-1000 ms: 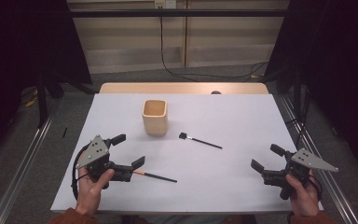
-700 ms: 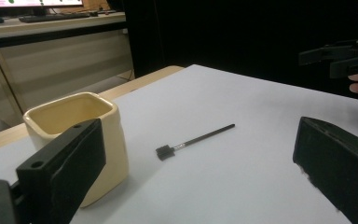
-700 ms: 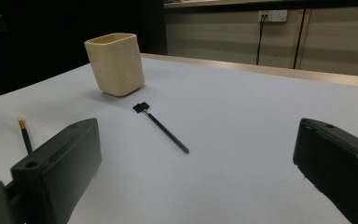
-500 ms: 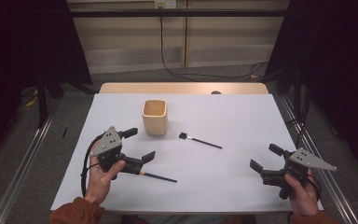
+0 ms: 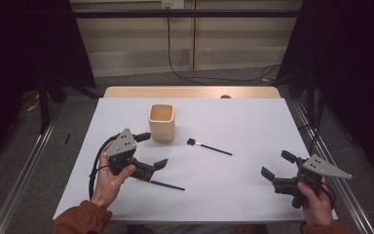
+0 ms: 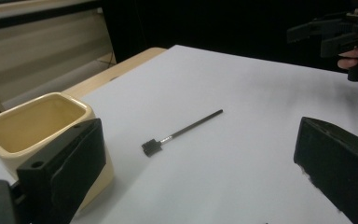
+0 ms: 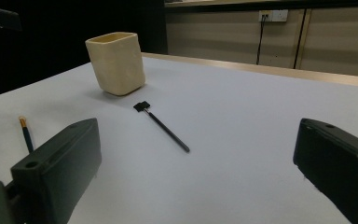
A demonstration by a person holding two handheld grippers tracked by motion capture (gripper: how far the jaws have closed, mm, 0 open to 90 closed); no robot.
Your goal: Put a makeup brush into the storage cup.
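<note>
Two grippers are held with jaws spread, nothing between them: the left gripper (image 5: 150, 149) near the table's (image 5: 253, 122) left edge, just beside the cup (image 5: 162, 122); the right gripper (image 5: 276, 165) near its right edge. What looks like a pencil (image 5: 168, 185) lies partly under the left gripper; a small brush (image 5: 209, 146) lies mid-table.

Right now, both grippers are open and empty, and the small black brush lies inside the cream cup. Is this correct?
Not quite. The small black brush lies on the white table, beside the cream cup, not inside it; the high view shows this. The left gripper and right gripper are indeed open and empty.
</note>
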